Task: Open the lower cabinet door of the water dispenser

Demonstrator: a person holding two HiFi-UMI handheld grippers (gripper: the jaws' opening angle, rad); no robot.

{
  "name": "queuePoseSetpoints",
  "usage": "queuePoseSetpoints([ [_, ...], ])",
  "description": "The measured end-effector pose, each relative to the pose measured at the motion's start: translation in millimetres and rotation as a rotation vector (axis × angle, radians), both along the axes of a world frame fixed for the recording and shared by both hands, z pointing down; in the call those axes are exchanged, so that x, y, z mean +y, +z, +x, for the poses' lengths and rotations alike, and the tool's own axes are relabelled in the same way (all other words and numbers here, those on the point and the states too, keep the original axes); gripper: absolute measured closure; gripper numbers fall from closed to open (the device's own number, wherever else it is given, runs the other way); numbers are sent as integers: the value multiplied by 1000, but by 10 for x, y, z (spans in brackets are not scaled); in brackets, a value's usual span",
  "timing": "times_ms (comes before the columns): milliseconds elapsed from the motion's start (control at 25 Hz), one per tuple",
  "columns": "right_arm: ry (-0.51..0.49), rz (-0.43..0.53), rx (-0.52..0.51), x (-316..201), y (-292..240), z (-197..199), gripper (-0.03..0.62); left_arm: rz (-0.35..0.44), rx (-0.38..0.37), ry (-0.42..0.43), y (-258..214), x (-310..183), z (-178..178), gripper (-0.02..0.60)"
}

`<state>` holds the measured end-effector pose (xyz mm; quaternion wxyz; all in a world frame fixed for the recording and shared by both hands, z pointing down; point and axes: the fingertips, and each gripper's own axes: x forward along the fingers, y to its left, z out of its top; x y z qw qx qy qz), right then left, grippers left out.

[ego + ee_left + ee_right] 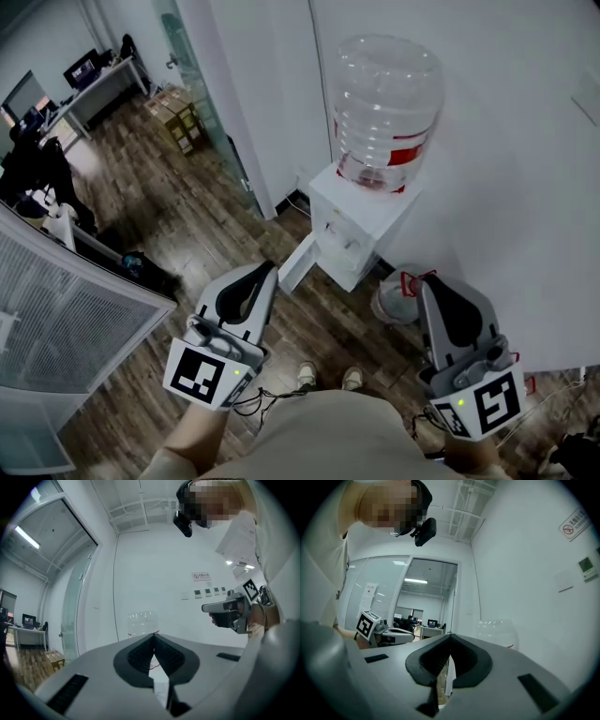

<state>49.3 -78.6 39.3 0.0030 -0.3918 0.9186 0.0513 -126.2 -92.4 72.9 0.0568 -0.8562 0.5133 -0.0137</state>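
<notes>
Lower cabinet door [296,263] of water dispenser [361,220], on floor against wall, stands swung open. Left gripper [270,270], right gripper [425,284]: jaws closed, empty, apart from door. Task judged done; nothing left.

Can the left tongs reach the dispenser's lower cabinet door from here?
Probably yes: the left tongs are shut, and nothing stands between them and the lower cabinet door, which looks already swung open. They are held high, so they must come down.
</notes>
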Motion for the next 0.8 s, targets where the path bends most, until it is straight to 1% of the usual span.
queuePoseSetpoints([
  [120,-4,-8,-11,-28,13,1,588,-11,1,1,34,-26,33,577],
  [280,-27,-83,-112,-107,45,71,588,-7,-6,-1,36,-31,60,577],
  [360,-25,-104,-137,-145,64,97,588,-9,-11,2,41,-36,65,577],
  [800,-11,-115,-129,-112,108,121,588,-17,-6,12,18,-7,97,577],
])
